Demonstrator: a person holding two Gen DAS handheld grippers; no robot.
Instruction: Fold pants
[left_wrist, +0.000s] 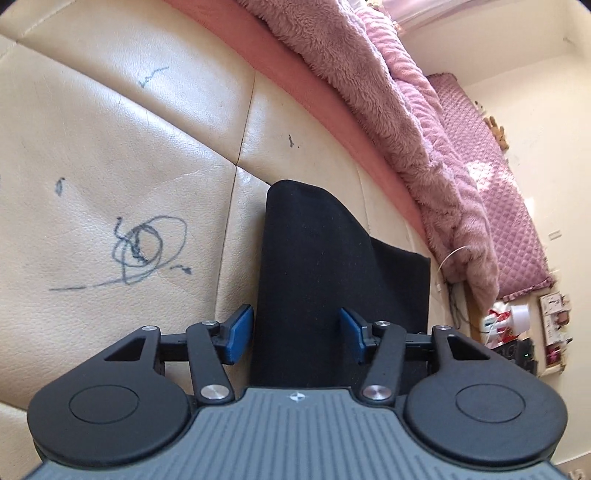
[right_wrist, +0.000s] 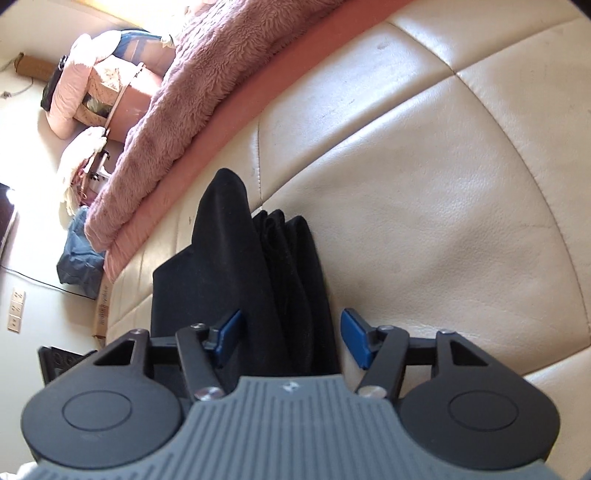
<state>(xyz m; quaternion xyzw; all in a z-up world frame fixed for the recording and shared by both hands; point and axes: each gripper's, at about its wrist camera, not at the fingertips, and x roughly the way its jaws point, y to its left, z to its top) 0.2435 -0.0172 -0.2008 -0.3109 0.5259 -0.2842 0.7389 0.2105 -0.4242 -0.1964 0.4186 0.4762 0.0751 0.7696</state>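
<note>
Cream leather cushion (left_wrist: 110, 155) carries the work; it is seamed into panels and has dark pen scribbles (left_wrist: 144, 247) on the panel left of the pants in the left wrist view. A pink band (left_wrist: 332, 110) runs along the cushion's far edge, and a fluffy pink blanket (left_wrist: 388, 110) lies heaped along that band. Beyond the blanket, a quilted pink cover (left_wrist: 491, 184) sits by a pale wall, with small clutter at the cushion's far right end, too small to identify.

Pants (left_wrist: 314, 266): black, folded into a narrow stack, lying on the cushion with their far end close to the pink band but short of it. In the right wrist view the pants (right_wrist: 258, 280) show a smooth top layer on the left and several bunched pleats on the right side of the stack; a flat lower layer sticks out to the left toward the cushion's edge.

Left gripper (left_wrist: 297, 338): fingers spread, blue pads (left_wrist: 240, 336) standing on either side of the pants' near end. Left pad is just at the fabric edge; right pad is over the fabric. No pinching visible.

Right gripper (right_wrist: 291, 339): fingers spread, blue pads (right_wrist: 354, 339) straddling the near end of the stack. Right pad is clear of the fabric, over bare leather; left pad sits over the lower layer. Fabric lies between the pads, not clamped.

Both grippers point down at the cushion from the near side.
</note>
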